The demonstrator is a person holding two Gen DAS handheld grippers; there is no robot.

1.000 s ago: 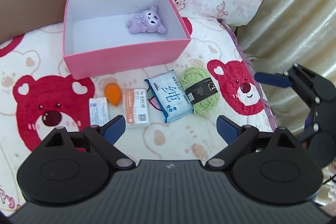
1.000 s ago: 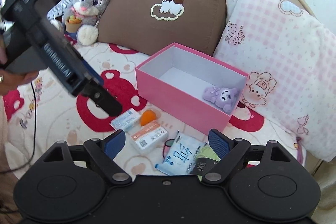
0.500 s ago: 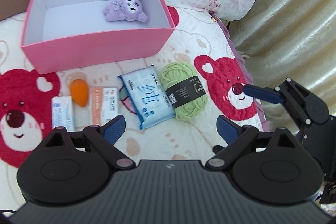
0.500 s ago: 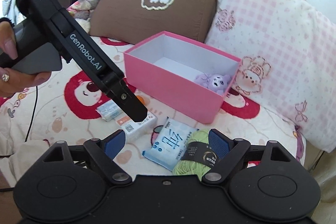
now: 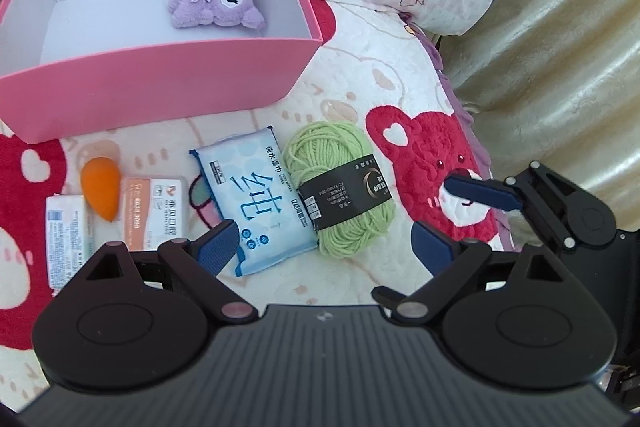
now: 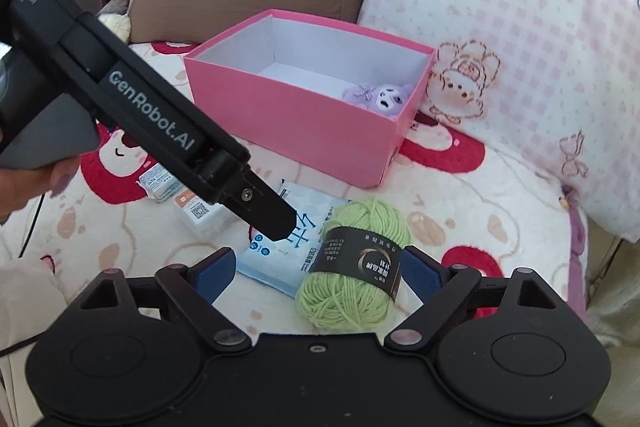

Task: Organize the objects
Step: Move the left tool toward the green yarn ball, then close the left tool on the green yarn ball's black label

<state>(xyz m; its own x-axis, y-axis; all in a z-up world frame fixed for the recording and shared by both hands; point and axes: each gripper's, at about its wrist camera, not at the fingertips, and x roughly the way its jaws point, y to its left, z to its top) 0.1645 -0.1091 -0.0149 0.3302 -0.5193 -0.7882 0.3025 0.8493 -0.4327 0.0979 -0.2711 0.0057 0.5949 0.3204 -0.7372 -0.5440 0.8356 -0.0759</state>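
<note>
Bear-print bedspread (image 5: 352,83) under pink box (image 5: 160,83), yarn (image 5: 340,187), wipes (image 5: 252,199).

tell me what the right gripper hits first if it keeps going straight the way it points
Most likely the green yarn ball: it lies between the open fingers of the right gripper, nearer its right finger. The blue wet-wipes pack sits just beside it. Depth is uncertain.

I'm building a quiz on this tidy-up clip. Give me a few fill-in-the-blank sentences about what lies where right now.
1. The only thing inside the pink box is the ____ plush toy.
2. The wet wipes pack lies directly beside the ____ yarn ball.
3. The right gripper has its jaws ____ around the yarn.

Missing words: purple; green; open
</note>
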